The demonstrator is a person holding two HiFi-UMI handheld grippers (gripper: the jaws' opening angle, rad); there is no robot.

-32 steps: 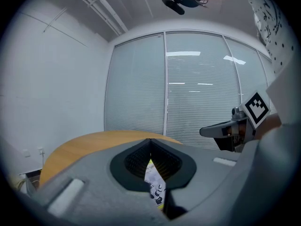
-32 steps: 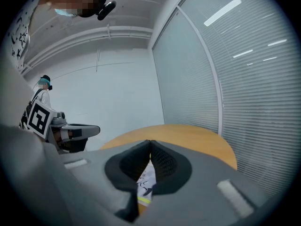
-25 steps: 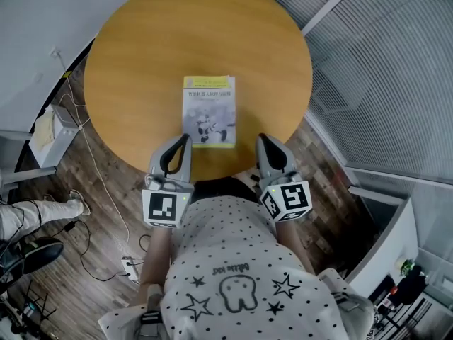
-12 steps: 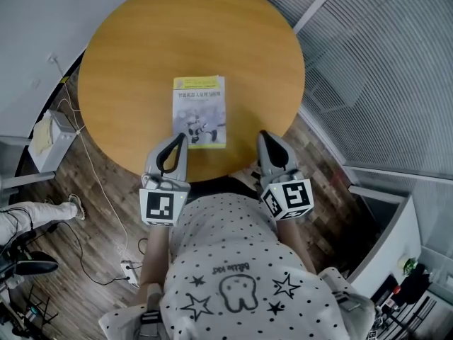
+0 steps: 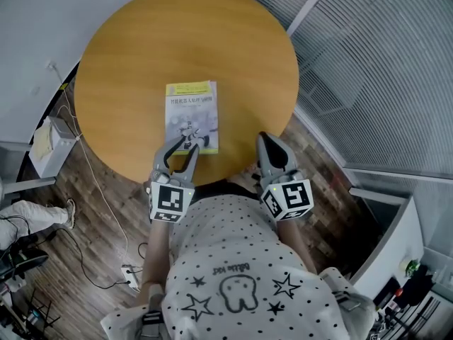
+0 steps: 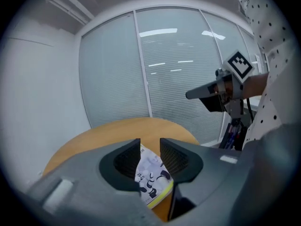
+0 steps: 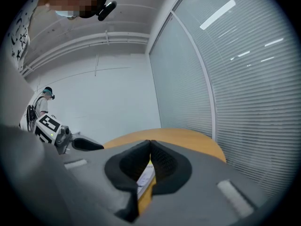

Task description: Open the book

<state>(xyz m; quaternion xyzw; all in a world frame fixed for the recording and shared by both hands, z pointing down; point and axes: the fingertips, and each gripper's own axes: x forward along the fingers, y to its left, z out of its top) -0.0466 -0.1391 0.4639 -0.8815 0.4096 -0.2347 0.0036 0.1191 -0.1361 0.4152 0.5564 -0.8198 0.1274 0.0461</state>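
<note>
Round table, closed book: approach step, left gripper at near edge, jaws just opened, pinching nothing; right gripper jaws pressed together; next, catch the cover alone.

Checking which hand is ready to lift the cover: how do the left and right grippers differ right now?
The left gripper has its jaws apart, having just been opening; the right gripper has its jaws shut together. The left gripper hangs over the near edge of the book, which shows ungripped in its gap; the right gripper sits off to the book's right. Both hold nothing.
</note>
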